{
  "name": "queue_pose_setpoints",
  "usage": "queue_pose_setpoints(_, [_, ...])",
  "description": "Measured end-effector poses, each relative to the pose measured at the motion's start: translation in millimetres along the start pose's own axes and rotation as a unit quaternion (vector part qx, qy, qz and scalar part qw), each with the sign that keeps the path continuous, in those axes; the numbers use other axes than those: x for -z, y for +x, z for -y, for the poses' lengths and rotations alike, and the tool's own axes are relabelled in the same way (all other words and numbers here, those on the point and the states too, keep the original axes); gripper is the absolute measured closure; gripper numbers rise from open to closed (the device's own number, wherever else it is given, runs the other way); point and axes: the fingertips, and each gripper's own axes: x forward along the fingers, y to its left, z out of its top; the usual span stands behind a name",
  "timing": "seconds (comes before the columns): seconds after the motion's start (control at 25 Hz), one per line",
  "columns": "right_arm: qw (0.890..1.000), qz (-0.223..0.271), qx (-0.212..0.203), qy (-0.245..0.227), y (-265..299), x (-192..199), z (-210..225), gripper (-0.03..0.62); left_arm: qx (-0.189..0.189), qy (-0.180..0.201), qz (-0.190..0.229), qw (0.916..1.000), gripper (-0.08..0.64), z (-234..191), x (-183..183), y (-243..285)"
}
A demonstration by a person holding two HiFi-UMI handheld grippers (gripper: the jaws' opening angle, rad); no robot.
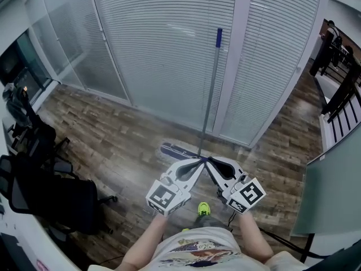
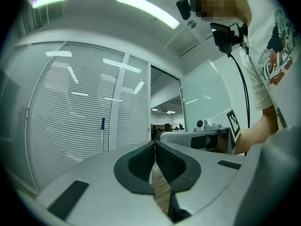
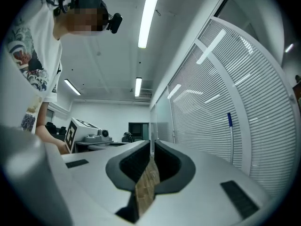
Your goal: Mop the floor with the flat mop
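The grey flat mop with a blue tip [image 1: 210,95] stands by the glass wall [image 1: 158,49], untouched. The left tongs [image 1: 198,161] and right tongs [image 1: 211,162] are squeezed closed, holding nothing. Next they should open and grab its pole.

White slatted blinds [image 1: 169,49] run right across the glass wall; a black office chair [image 1: 56,199] sits at the left; dark furniture [image 1: 338,78] stands far right; strip lights [image 2: 146,9] glow overhead.

Bright, even indoor light from ceiling strip lamps [image 3: 148,18], mirrored as streaks on the glass partition [image 1: 169,49] and as a pale sheen on the wood floor [image 1: 130,151]. Both gripper views curve strongly, with dark vignetted corners and a soft foreground.
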Motion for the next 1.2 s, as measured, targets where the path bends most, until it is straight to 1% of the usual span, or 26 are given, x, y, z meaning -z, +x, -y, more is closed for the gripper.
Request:
queue_pose_setpoints(0.32, [1.0, -0.006, -0.014, 0.024, 24.5, 2.6, 83.8, 0.557, -0.019, 0.004, -0.021, 0.9996, 0.548, -50.2, 5.7, 72.8])
queue_pose_setpoints(0.52, [0.999, -0.013, -0.028, 0.027, 44.0, 6.0, 130.9, 0.555, -0.035, 0.002, -0.029, 0.999, 0.548, -83.6, 11.0, 111.2])
queue_pose_setpoints(0.68, [0.999, -0.017, -0.039, 0.027, 52.9, 11.6, 162.6, 0.555, -0.044, 0.004, -0.03, 0.9986, 0.548, -101.8, 18.8, 137.9])
queue_pose_setpoints(0.8, [0.998, -0.021, -0.045, 0.031, 57.1, 17.3, 184.8, 0.555, -0.041, 0.003, -0.034, 0.9986, 0.548, -109.7, 25.2, 156.1])
queue_pose_setpoints(1.04, [0.999, -0.025, -0.033, 0.028, 79.6, 20.6, 217.2, 0.555, -0.044, 0.002, -0.045, 0.998, 0.548, -136.9, 33.4, 176.5])
queue_pose_setpoints(1.2, [0.999, -0.023, -0.018, 0.027, 99.4, 22.4, 245.5, 0.555, -0.03, 0.015, -0.06, 0.9976, 0.548, -159.4, 39.6, 199.4])
